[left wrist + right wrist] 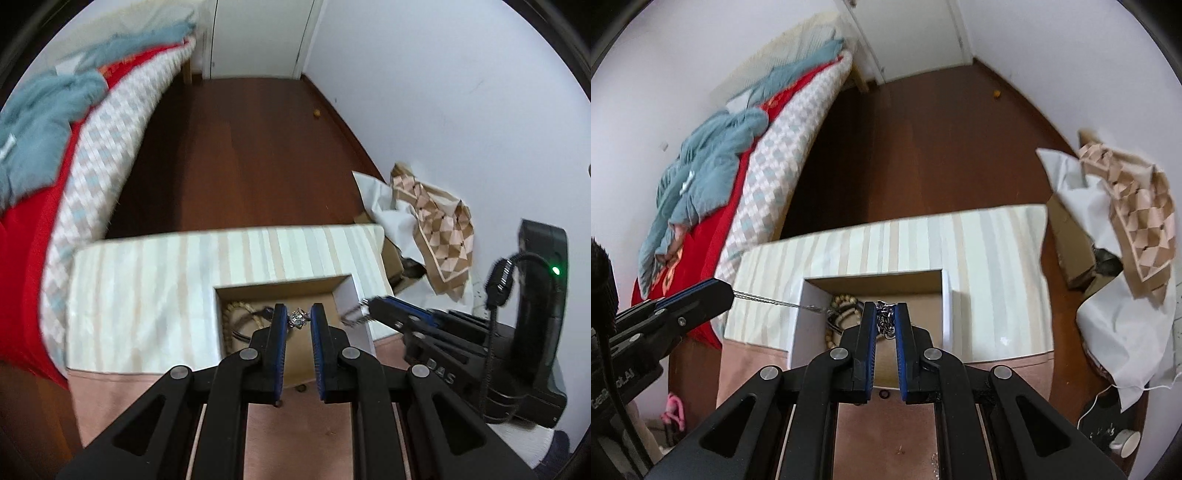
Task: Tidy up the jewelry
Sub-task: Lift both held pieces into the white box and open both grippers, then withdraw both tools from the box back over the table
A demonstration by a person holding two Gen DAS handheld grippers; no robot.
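Observation:
An open cardboard box (343,295) with white walls stands on a striped cloth; it also shows in the right wrist view (945,306). My left gripper (298,318) is shut on a sparkling silver pendant (298,318) just above the box. Its silver chain (768,301) runs taut toward the box in the right wrist view. My right gripper (885,314) is shut on a bunched silver chain (885,323) over the box. A beaded bracelet (842,306) lies inside at the left, also visible in the left wrist view (236,308).
A bed (74,177) with red and blue covers runs along the left. Dark wood floor (240,155) lies beyond the striped cloth (147,280). A patterned bag and white paper (432,218) sit at the right wall. A white cup (1124,441) stands on the floor.

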